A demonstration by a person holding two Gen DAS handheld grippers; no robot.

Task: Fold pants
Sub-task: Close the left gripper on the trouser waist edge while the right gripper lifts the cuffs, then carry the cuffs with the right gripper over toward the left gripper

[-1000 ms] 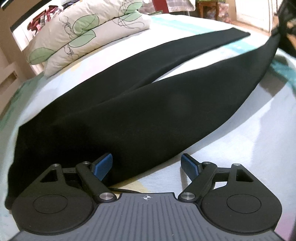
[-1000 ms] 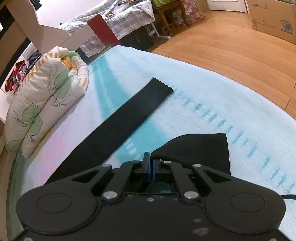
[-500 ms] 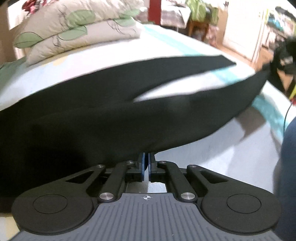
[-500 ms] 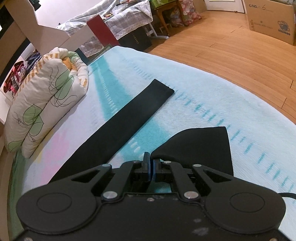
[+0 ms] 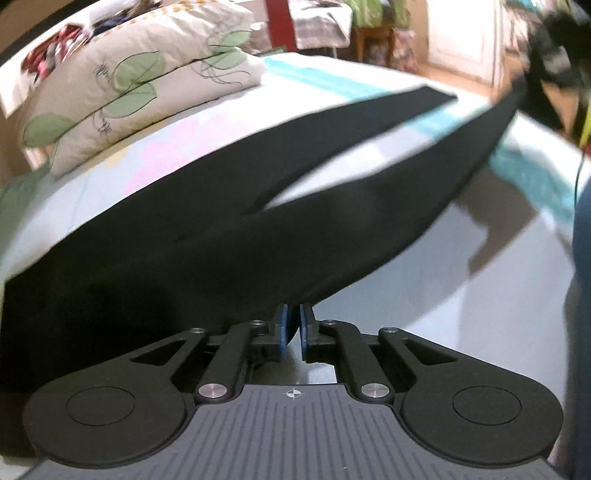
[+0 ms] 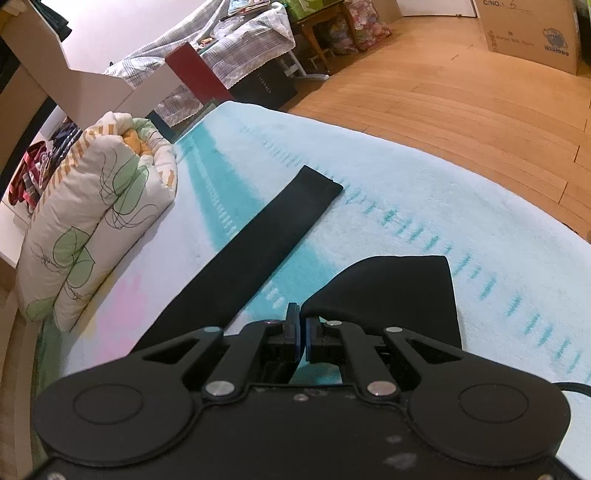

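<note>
Both tongs pinch black pants (image 5: 221, 236); cardboard box (image 6: 532, 33) reads "C/NO."

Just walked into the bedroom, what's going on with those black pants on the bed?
A person is folding black pants on the bed with two hand-held grippers. The left hand-held gripper is shut on the nearer leg close to the waist, and the right hand-held gripper is shut on that leg's cuff end. That leg is lifted; the far leg lies flat beside the rolled quilt.
</note>
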